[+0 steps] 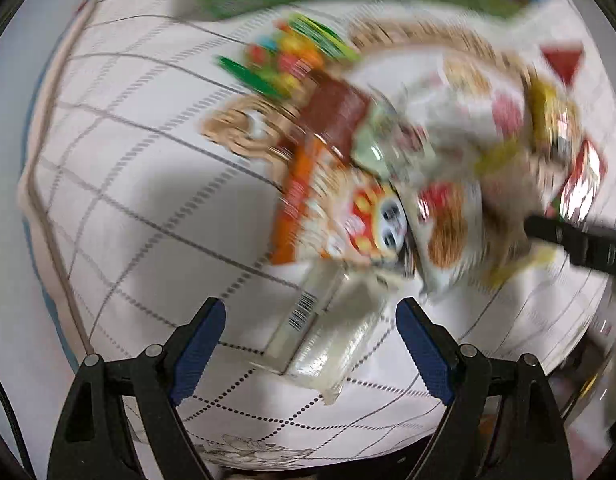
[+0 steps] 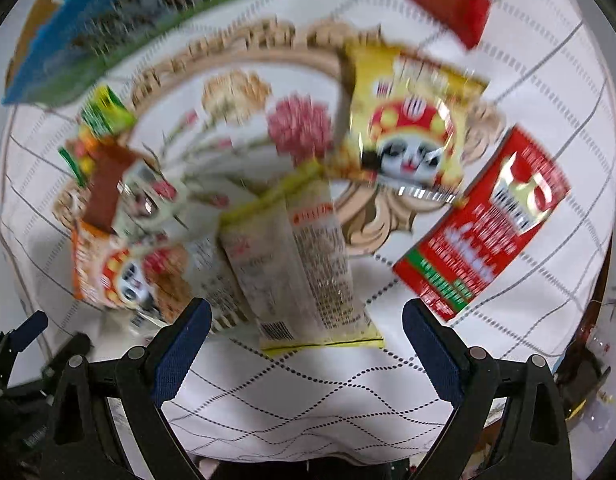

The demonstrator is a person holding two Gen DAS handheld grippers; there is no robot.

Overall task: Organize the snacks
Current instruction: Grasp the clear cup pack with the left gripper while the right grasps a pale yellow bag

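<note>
Several snack packets lie on a white checked tablecloth; both views are motion-blurred. In the left wrist view my left gripper is open over a clear packet with a barcode, below an orange packet with a cat face and a brown packet. In the right wrist view my right gripper is open around the near end of a pale yellow-edged packet. A yellow cat-face packet and a red packet lie beyond it. The orange packet lies at left.
A blue and green box stands at the back left. A red triangular packet lies at the back right. The other gripper's black arm enters at right in the left wrist view. The table's edge drops off at the right.
</note>
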